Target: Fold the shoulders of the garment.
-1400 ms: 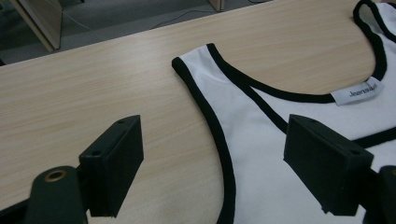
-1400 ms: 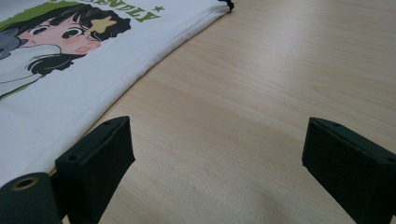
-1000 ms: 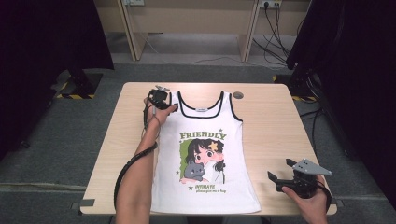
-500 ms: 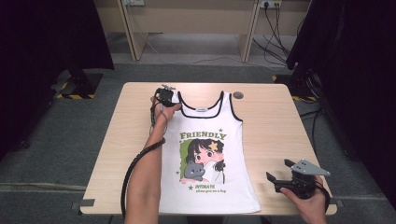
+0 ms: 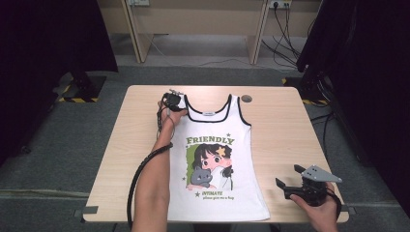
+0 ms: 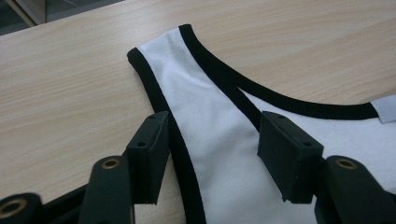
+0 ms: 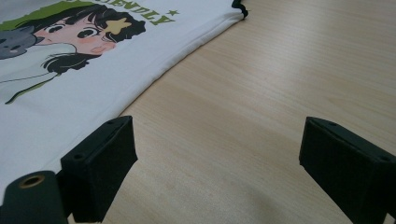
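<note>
White tank top [image 5: 218, 159] with black trim lies flat on the wooden table [image 5: 285, 130], its neck toward the far edge and its hem at the near edge; the print on the front shows the green word FRIENDLY above a cartoon girl with a grey cat. Left tongs [image 5: 172, 99] are at the top's shoulder strap [image 6: 205, 107] on the person's left, at the far part of the table; in the left gripper view the jaws stand apart on both sides of the strap, one jaw over the black outer border and the other over the neck border, and the white cloth lies between them, not yet pinched. Right tongs [image 5: 300, 186] are held above the near right corner of the table, just beside the side seam of the top near its hem; in the right gripper view the jaws are spread wide over bare wood, holding nothing. A small dark round disc [image 5: 246, 98] is set in the table beside the right strap.
</note>
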`<state>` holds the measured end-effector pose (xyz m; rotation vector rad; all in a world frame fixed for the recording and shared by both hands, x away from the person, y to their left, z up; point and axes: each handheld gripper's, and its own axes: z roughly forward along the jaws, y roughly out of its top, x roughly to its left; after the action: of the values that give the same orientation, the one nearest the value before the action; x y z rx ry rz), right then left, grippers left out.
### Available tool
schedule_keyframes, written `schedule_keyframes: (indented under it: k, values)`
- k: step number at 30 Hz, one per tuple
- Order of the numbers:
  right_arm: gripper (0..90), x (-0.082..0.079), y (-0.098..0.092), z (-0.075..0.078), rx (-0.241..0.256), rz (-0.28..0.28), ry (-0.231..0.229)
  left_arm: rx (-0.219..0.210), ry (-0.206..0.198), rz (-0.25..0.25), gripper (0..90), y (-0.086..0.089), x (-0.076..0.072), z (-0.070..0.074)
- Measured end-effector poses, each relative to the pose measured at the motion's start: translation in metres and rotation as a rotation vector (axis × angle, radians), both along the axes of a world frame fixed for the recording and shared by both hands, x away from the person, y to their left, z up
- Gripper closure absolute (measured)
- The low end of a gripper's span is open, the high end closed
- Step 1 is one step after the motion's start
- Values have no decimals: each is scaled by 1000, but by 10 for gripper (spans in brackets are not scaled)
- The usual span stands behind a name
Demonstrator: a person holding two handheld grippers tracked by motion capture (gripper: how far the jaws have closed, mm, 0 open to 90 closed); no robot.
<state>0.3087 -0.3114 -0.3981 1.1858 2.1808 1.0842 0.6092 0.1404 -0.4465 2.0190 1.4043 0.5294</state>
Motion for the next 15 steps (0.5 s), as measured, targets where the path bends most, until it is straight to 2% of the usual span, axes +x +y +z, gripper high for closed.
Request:
schedule_keyframes:
  k: [3, 8, 10, 11, 12, 15]
  values:
    - [113, 0, 0, -1, -3, 1, 6, -9, -3, 0, 433, -1, 1, -1]
    - [115, 1, 0, -2, -1, 4, 6, -35, 19, 16, 475, -2, 2, 0]
    - [115, 1, -1, -2, 1, 2, 9, -35, 29, 12, 518, -3, 2, 1]
    - [115, 1, -1, -3, 1, 2, 12, -37, 29, 10, 584, -4, 2, 1]
    - [115, 1, -1, -3, 1, 2, 12, -36, 27, 5, 584, -5, 2, 1]
    - [116, 2, 0, -3, 3, 4, 14, -29, 25, -24, 710, -10, 2, 2]
